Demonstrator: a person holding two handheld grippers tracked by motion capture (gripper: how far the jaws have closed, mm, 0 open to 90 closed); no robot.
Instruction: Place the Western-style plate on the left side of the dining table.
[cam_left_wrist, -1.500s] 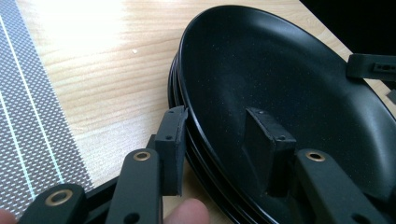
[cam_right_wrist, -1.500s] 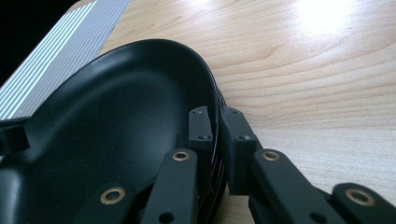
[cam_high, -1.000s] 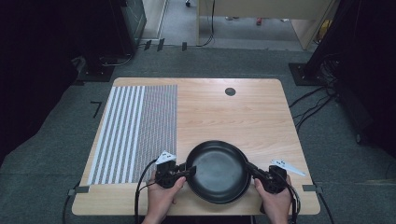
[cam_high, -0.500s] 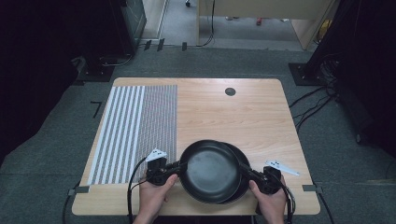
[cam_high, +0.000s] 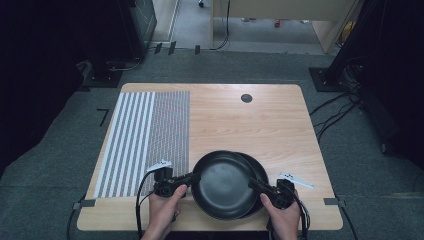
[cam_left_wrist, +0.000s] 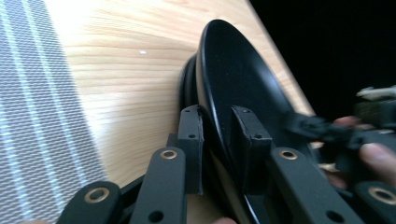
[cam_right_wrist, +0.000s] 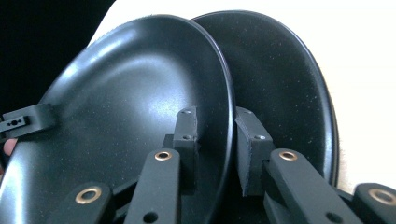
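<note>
Two black plates sit stacked near the front edge of the table (cam_high: 280, 125), right of centre. The upper plate (cam_high: 222, 182) is offset toward the left-hand side; the lower plate (cam_high: 258, 170) peeks out from under it on the right and rear. The left gripper (cam_high: 192, 176) comes in from the front-left, jaws straddling the upper plate's left rim. In the left gripper view that rim runs between both pads, one above and one below; the jaws have just been closing, and the pads look pressed on the rim, so it grips the upper plate. The left gripper view also shows the upper plate's left edge tilted up off the lower one. The right gripper (cam_high: 255, 184) comes in from the front-right, jaws at the plates' right side. The right gripper view has the upper plate's rim passing between the pads, the lower plate behind the right-hand pad. The jaws have just been opening; a slim gap shows on at least one side of the rim, so the rim is straddled, not firmly clamped. A person's hands hold both tools at the front edge. A striped and checked mat (cam_high: 150, 135) covers the left part of the table, well apart from the plates. A small dark round hole (cam_high: 246, 98) lies near the far edge.
</note>
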